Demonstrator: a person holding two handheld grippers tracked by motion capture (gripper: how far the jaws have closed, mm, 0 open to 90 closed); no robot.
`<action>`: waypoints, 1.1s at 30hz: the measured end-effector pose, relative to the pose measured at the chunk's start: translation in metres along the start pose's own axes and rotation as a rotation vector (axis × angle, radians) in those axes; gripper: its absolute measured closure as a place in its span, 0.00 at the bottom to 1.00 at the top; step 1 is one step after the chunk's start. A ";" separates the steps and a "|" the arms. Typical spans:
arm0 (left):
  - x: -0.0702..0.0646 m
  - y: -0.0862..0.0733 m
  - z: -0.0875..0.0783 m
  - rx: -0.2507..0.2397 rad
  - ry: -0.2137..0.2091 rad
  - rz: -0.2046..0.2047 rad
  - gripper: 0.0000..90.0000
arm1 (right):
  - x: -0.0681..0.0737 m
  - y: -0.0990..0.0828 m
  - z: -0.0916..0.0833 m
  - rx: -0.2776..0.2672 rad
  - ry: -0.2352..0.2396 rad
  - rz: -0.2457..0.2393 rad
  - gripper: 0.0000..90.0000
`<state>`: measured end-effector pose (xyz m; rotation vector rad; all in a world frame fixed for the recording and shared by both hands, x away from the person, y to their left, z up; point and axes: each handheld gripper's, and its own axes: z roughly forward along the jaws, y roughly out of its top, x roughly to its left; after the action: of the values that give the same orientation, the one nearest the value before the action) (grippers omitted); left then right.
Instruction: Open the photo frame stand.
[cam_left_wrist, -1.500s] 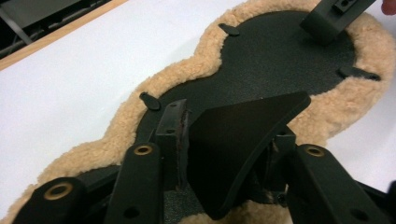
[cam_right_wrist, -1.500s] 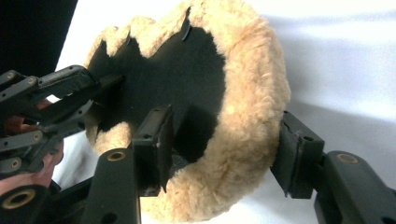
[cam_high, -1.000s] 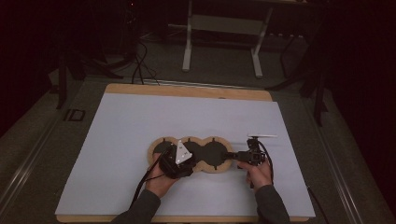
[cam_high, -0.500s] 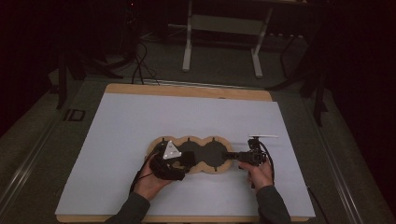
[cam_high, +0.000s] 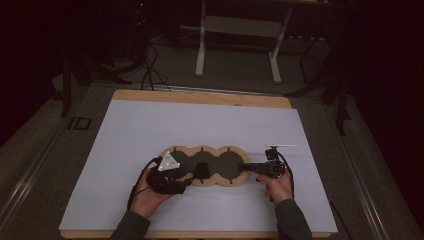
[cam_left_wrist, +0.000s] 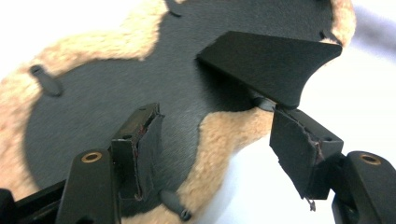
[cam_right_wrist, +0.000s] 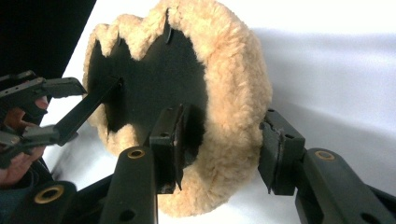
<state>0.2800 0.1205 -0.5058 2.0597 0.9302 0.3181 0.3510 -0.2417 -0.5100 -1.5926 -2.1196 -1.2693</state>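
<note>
High view: a person's two hands come in from the near edge of a white-covered table, each holding a black gripper. Near the middle of the table lies a three-lobed tray, dark inside with a tan fleecy rim, its lobes running left to right. The left gripper sits at the near left of the tray, pointing right toward a small black wedge-shaped piece that rests on the tray's near rim at the middle lobe. The right gripper lies level at the tray's right end, pointing left. Left gripper view: the left gripper has just been opening and its jaws stand wide apart, pressing on nothing. The left jaw hangs over the tray's dark floor, the right jaw over the white cover, with the fleecy rim between them. The black wedge-shaped piece lies just beyond the right jaw's tip; whether they touch I cannot tell. Right gripper view: the right gripper straddles the tray's fleecy rim, one jaw inside against the dark floor, the other outside. The outer jaw stands beside the fleece, and I cannot tell whether the pads actually press it. Farther off at the left, the left gripper's open jaws show with the wedge-shaped piece at their tips.
</note>
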 end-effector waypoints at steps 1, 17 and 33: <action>0.003 -0.001 -0.002 -0.007 0.001 -0.011 0.39 | 0.000 0.000 0.000 0.000 -0.001 -0.001 0.61; 0.054 -0.011 -0.037 -0.093 0.079 -0.188 0.39 | 0.002 -0.001 -0.002 0.000 -0.001 -0.030 0.62; 0.080 -0.025 -0.024 -0.077 0.022 -0.302 0.38 | 0.003 -0.002 -0.002 0.001 -0.014 -0.059 0.62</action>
<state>0.3107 0.2013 -0.5189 1.8163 1.2055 0.2115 0.3479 -0.2413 -0.5081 -1.5541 -2.1899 -1.2788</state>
